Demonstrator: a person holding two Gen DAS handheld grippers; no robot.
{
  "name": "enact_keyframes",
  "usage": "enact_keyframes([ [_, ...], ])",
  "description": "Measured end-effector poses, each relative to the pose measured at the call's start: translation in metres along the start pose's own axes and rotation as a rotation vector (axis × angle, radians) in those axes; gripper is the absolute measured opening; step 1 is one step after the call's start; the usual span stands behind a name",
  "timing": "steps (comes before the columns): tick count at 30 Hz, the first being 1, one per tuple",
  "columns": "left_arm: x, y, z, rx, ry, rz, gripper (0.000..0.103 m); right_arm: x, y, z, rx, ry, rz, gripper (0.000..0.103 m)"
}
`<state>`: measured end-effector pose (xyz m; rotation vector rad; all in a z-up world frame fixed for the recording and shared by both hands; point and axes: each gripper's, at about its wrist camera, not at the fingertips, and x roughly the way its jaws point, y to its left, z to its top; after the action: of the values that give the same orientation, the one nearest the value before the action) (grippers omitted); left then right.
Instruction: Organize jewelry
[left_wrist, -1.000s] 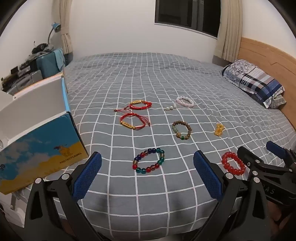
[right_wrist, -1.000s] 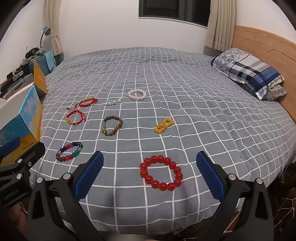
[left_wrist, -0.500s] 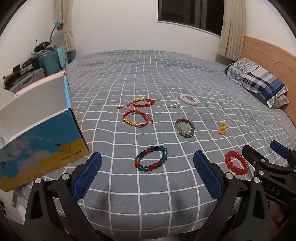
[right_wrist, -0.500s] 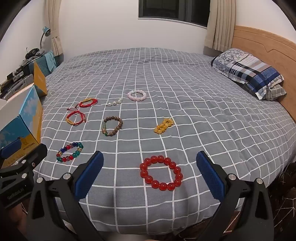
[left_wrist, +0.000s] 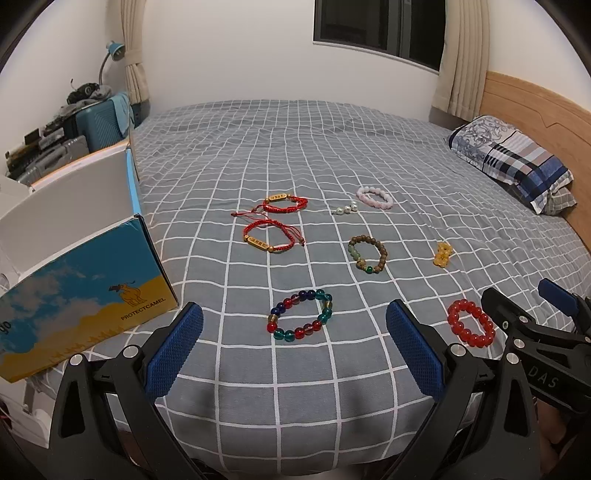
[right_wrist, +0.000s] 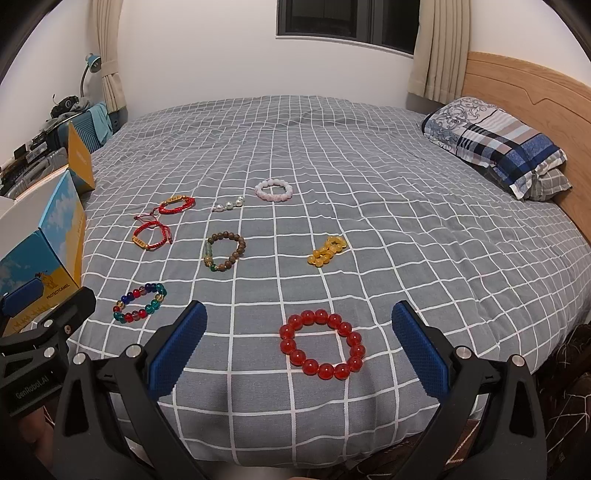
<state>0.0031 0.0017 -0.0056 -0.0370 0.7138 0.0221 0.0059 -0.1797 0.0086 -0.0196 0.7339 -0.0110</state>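
Nothing has yet been picked up: both the left tongs (left_wrist: 293, 341) and the right tongs (right_wrist: 299, 341) are held wide open and empty at the bottom of their frames. The jewelry is spread over the bed (right_wrist: 424, 229); a red bead bracelet (right_wrist: 322, 347) lies between the right tongs, a multicoloured bracelet (left_wrist: 300, 316) just ahead of the left. The next step is judged to be lowering and closing on one, then carrying it to the open box (left_wrist: 79, 266) at left.

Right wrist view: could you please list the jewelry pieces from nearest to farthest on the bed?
Red glass-bead bracelet → multicoloured bead bracelet → brown wooden-bead bracelet → lower red cord bracelet with gold bar → pale pink bead bracelet.
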Motion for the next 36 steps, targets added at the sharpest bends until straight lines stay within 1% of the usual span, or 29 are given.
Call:
enact_keyframes([
  [36, -0.0011, -0.0006, -0.0007, -0.002, 0.002, -0.001, 0.097, -0.0013, 0.0021, 0.0004, -0.001, -0.003, -0.002, 0.096],
])
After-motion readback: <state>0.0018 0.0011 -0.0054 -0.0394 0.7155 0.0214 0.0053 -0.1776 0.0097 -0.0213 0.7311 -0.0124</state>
